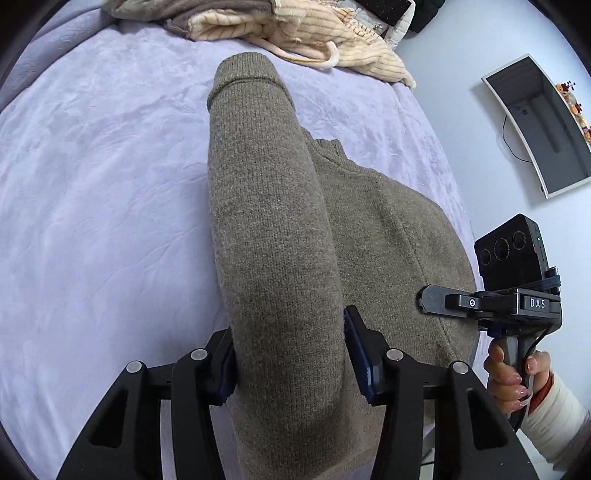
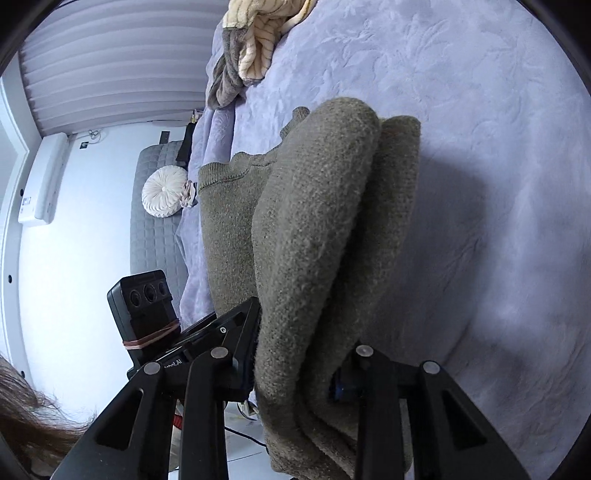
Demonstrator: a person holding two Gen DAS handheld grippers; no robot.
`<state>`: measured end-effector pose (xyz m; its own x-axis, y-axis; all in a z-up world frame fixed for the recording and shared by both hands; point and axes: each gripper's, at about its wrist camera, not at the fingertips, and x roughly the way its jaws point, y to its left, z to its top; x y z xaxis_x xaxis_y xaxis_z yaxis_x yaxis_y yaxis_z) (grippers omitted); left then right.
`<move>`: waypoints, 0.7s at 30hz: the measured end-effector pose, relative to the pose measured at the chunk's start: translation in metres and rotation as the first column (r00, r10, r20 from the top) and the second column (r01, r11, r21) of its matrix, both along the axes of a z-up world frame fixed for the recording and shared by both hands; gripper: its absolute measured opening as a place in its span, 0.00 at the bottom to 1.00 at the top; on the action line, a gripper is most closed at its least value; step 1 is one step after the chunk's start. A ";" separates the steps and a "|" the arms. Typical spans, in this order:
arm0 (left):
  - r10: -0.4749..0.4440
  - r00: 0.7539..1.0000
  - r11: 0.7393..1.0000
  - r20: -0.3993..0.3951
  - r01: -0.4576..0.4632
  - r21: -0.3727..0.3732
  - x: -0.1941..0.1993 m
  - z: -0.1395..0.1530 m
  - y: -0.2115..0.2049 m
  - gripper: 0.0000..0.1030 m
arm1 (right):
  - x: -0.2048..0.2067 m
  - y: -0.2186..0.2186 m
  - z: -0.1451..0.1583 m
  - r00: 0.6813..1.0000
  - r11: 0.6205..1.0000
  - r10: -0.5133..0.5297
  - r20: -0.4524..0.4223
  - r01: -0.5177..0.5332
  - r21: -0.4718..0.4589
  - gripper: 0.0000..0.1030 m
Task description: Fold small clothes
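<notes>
An olive-brown knit sweater [image 1: 376, 229] lies on the lavender bedspread [image 1: 103, 192] near the bed's edge. My left gripper [image 1: 290, 354] is shut on a thick fold of the sweater [image 1: 266, 221], which runs away from me, its ribbed hem end at the far side. My right gripper [image 2: 297, 365] is shut on a doubled fold of the same sweater [image 2: 317, 229], lifted over the flat part [image 2: 225, 221]. The right gripper also shows in the left wrist view [image 1: 428, 299], at the sweater's right edge. The left gripper's body shows in the right wrist view [image 2: 221, 328].
A pile of cream ribbed and grey clothes [image 1: 295, 33] lies at the far side of the bed. The bed edge [image 1: 458, 206] drops to a pale floor on the right. A grey quilted mat [image 2: 155, 221] with a white round cushion [image 2: 162, 190] lies on the floor.
</notes>
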<state>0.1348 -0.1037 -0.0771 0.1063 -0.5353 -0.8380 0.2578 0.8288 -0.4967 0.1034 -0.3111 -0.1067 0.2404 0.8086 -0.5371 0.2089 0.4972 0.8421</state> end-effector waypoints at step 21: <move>0.155 0.988 0.934 0.014 -0.151 0.323 -0.099 -0.038 0.102 0.52 | -0.047 0.131 -0.054 0.982 0.989 0.109 -0.151 -0.123 -0.087 0.33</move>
<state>0.0354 -0.0018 -0.1151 0.1550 -0.2144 -0.9644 0.1108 0.9738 -0.1987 0.0569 -0.1800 -0.1605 0.0611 0.7698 -0.6354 0.2619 0.6019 0.7544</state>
